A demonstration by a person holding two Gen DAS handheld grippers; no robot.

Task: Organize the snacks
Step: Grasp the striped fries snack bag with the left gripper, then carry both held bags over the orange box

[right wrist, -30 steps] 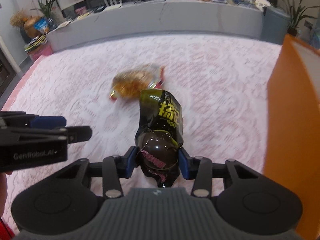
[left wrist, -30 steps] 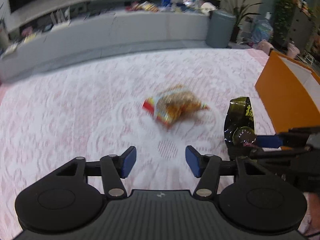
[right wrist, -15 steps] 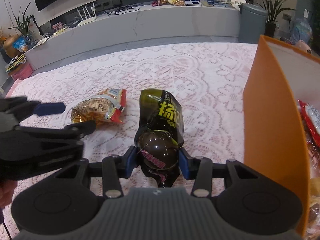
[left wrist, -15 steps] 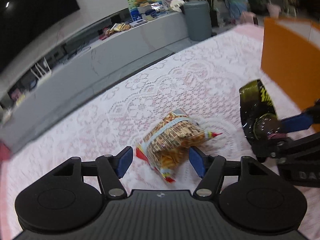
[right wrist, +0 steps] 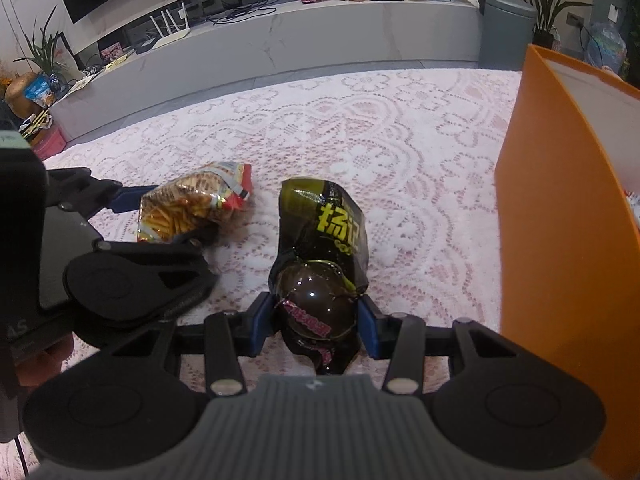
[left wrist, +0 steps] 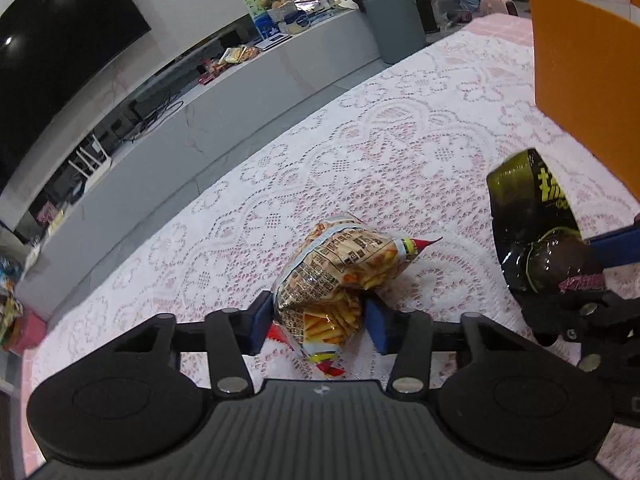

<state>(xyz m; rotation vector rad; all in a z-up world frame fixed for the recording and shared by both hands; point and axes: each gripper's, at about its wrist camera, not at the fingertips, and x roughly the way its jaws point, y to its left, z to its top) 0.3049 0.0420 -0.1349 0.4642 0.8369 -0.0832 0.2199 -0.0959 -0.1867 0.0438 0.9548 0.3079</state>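
Observation:
A clear bag of yellow snack sticks [left wrist: 340,272] lies on the lace tablecloth. My left gripper [left wrist: 318,320] has its blue pads closed against both sides of the bag's near end; the bag also shows in the right wrist view [right wrist: 192,208]. My right gripper [right wrist: 318,320] is shut on a dark olive-black snack bag [right wrist: 324,248] with yellow characters. That bag shows in the left wrist view [left wrist: 536,236], held just above the cloth. An orange box [right wrist: 560,240] stands upright at the right.
The pink-white lace tablecloth [right wrist: 400,140] covers the table. A long grey counter [right wrist: 280,40] with snacks and clutter runs behind it. A grey bin [right wrist: 506,32] and potted plants stand at the far right. Packets show inside the orange box [left wrist: 580,80].
My left gripper moved forward onto the snack-stick bag and closed its pads on it. My right gripper kept holding the dark bag and moved closer to the orange box.

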